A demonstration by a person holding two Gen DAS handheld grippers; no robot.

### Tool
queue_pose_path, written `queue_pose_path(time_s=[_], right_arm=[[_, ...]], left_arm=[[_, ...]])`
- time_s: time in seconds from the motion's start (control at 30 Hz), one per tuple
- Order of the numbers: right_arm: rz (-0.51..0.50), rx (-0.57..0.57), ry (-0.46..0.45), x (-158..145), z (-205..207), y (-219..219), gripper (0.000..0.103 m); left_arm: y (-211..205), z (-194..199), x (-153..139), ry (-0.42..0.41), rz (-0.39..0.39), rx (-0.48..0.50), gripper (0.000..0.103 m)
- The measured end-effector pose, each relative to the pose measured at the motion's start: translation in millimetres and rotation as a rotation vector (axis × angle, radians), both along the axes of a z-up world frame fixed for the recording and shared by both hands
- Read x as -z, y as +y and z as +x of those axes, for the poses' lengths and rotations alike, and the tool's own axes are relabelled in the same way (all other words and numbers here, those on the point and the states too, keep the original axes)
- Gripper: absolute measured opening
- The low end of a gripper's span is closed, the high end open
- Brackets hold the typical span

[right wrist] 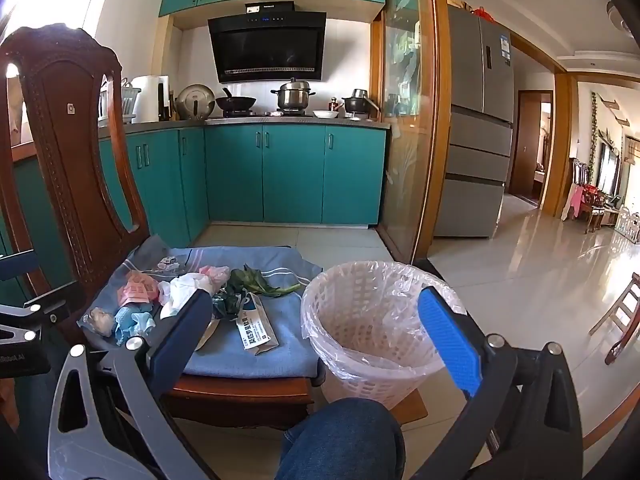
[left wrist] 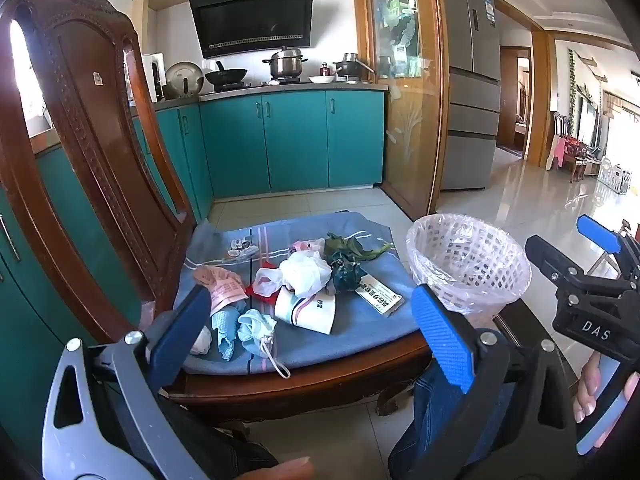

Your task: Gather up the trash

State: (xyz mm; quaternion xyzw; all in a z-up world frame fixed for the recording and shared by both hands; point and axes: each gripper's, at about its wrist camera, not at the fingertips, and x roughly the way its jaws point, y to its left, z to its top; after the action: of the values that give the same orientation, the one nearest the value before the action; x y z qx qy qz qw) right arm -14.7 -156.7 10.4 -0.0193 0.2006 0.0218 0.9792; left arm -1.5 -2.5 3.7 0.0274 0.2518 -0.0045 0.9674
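Trash lies on a blue cushion [left wrist: 352,320] on a wooden chair: a pink paper [left wrist: 222,286], a white plastic bag [left wrist: 300,274], green leaves [left wrist: 352,250], a white box [left wrist: 380,300], a blue face mask [left wrist: 256,330], a folded white carton [left wrist: 306,312]. A white lined wastebasket [left wrist: 466,266] stands right of the chair; it also shows in the right wrist view [right wrist: 372,320]. My left gripper [left wrist: 312,328] is open and empty above the chair's front edge. My right gripper [right wrist: 320,328] is open and empty, near the basket's rim.
The carved chair back [left wrist: 88,128] rises on the left. Teal kitchen cabinets [left wrist: 296,140] and a stove with pots stand behind. A fridge [left wrist: 472,92] and a glossy tiled floor [left wrist: 520,192] lie to the right. A jeans-clad knee [right wrist: 344,436] is below.
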Motion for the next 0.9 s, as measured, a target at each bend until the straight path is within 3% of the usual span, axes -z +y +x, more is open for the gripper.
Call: queue_pose_path(time_s=[0.9], right_arm=[[-0.006,0.001,-0.006,-1.3,-8.0,1.9,0.101]], left_arm=[[-1.8,-2.5,2.8,0.013,-0.005,0.011,0.1]])
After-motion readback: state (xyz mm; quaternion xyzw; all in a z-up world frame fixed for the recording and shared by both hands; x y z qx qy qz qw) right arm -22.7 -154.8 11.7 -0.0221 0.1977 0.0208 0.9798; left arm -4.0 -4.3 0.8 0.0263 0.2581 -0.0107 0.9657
